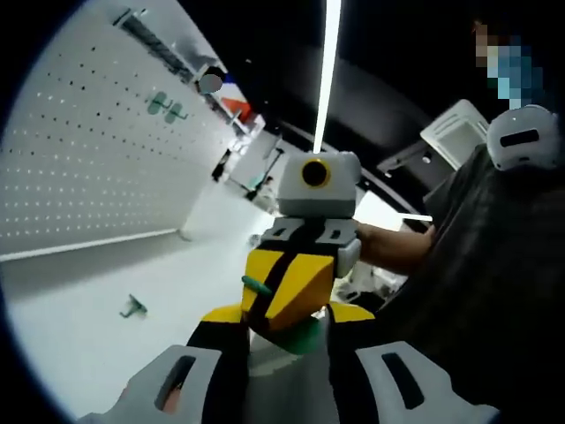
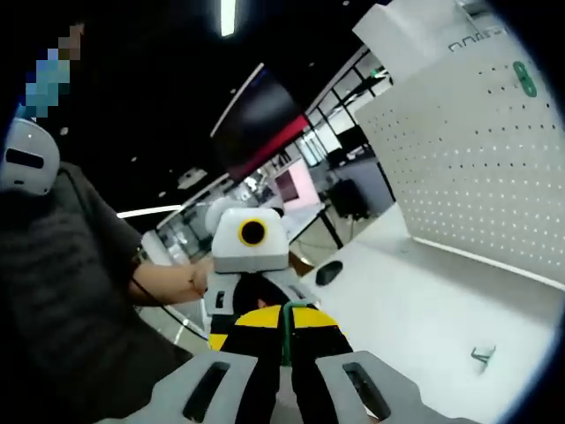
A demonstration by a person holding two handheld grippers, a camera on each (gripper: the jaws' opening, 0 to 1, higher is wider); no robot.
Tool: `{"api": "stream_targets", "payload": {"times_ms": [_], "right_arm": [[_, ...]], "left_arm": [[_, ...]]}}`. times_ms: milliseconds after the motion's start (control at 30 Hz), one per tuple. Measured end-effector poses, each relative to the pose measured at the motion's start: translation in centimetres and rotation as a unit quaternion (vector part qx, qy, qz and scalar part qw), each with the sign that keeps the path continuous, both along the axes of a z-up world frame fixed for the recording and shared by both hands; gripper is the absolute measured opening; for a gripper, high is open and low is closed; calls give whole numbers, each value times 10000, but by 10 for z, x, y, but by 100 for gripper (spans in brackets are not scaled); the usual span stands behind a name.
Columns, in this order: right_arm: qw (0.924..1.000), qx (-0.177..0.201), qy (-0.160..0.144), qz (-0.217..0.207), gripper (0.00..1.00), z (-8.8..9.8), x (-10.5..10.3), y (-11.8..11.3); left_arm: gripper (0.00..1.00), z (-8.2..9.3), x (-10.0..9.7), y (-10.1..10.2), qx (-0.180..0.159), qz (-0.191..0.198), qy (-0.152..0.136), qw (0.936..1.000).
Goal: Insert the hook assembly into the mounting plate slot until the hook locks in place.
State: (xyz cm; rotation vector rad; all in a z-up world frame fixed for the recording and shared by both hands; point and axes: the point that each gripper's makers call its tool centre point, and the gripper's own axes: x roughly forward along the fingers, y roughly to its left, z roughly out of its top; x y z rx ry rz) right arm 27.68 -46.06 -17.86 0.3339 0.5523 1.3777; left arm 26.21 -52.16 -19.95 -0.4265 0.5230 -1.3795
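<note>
My right gripper (image 2: 284, 322) is shut on a thin green hook piece (image 2: 287, 334) that stands in the seam between its yellow tips. In the left gripper view the right gripper (image 1: 284, 296) points towards me, and a green tip (image 1: 256, 285) sticks out of its yellow-black jaws. My left gripper (image 1: 287, 316) has its jaws apart around those jaws, with a rounded green part (image 1: 306, 337) between them; whether it grips that part is hidden. The left gripper (image 2: 254, 287) faces the right one closely. A white pegboard (image 1: 79, 168), also seen as the pegboard (image 2: 477, 168), carries green hooks (image 1: 166, 107).
A small loose hook (image 1: 132, 306) lies on the white table (image 1: 79, 336), seen again as the loose hook (image 2: 481, 356). A person in a dark shirt (image 1: 494, 283) stands close behind the grippers. A dark object (image 2: 328, 272) sits at the table's far edge.
</note>
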Motion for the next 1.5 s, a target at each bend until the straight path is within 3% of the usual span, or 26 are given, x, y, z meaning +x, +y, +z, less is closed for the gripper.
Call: {"api": "stream_targets", "payload": {"times_ms": [233,600,1000,1500], "right_arm": [[9998,183,122,8,0,5,0,-2],[9953,836,489,47,0,24,-1,-4],[9947,893,490,170,0,25,-6,0],[9944,946,475,31,0,26,0,-1]], "left_arm": [[34,2,-4,-1,-109,-97,39,9999],[38,16,-12,-5,-402,-371,85,9985],[37,22,-12,-7,-523,-451,122,9975],[35,23,-6,-7,-581,-338,50,9977]]}}
